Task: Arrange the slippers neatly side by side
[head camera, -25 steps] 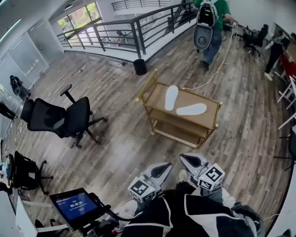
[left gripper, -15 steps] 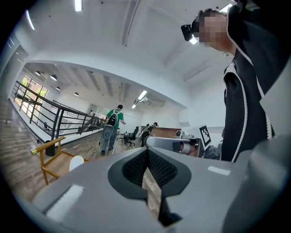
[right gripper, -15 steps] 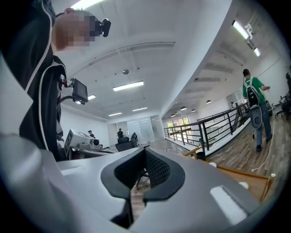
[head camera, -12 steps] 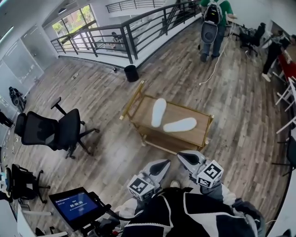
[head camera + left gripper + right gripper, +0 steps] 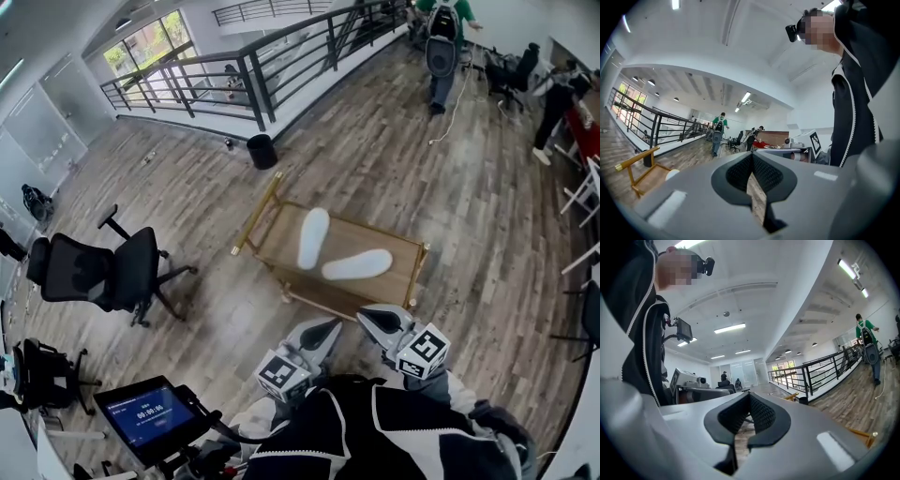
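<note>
Two white slippers lie apart and at an angle on the top shelf of a wooden trolley [image 5: 394, 281]. One slipper [image 5: 312, 237] points away from me; the other slipper [image 5: 357, 264] lies crosswise to its right. My left gripper [image 5: 325, 328] and right gripper [image 5: 373, 318] are held close to my body, short of the trolley's near edge, both shut with nothing between the jaws. The left gripper view shows the left gripper [image 5: 752, 163] shut, with the trolley's gold handle [image 5: 635, 161] at lower left. The right gripper view shows the right gripper [image 5: 749, 403] shut too.
A black office chair [image 5: 103, 272] stands to the left on the wood floor. Beyond the trolley a black bin [image 5: 262, 150] sits by a dark railing [image 5: 253, 80]. A person with a backpack [image 5: 442, 42] walks at the far right. A tablet screen [image 5: 141, 412] is at lower left.
The trolley with the slippers now sits nearer to both grippers and lower in the head view. The person with the backpack has walked farther away.
</note>
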`<state>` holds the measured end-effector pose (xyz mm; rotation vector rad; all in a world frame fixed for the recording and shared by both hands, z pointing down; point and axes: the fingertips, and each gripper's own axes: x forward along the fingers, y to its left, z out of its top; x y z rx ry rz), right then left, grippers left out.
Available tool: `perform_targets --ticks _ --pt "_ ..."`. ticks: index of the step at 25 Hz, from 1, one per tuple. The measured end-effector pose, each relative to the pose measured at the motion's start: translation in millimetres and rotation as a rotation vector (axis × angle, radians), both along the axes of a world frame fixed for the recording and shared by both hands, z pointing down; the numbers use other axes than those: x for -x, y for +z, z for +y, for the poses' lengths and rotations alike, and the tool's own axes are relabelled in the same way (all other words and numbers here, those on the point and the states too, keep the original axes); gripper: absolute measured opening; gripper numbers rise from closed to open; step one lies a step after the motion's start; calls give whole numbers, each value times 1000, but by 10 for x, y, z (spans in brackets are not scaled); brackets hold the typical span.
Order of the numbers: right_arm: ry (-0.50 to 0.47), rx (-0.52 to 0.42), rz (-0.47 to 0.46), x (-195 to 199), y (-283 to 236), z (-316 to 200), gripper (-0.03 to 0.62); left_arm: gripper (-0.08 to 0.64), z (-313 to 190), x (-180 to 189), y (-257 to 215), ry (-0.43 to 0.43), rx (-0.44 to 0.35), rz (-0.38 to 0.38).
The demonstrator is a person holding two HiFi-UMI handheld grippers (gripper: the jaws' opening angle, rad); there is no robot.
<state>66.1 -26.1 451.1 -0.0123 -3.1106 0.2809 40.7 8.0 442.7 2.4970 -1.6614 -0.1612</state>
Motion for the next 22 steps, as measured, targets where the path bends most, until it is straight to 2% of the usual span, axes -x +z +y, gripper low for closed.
perform_targets --ticks 3,8,14,22 --pt "-7 -9 0 11 -51 -157 6 18 -145 45 -47 -12 9 22" --pt "12 -8 19 213 69 -763 6 18 -739 305 82 -2 15 38" --pt "66 -16 22 599 73 -1093 6 18 -1104 737 98 56 -1 20" --pt "206 -26 0 1109 -16 -1585 6 18 -1674 1362 -32 165 -4 -10"
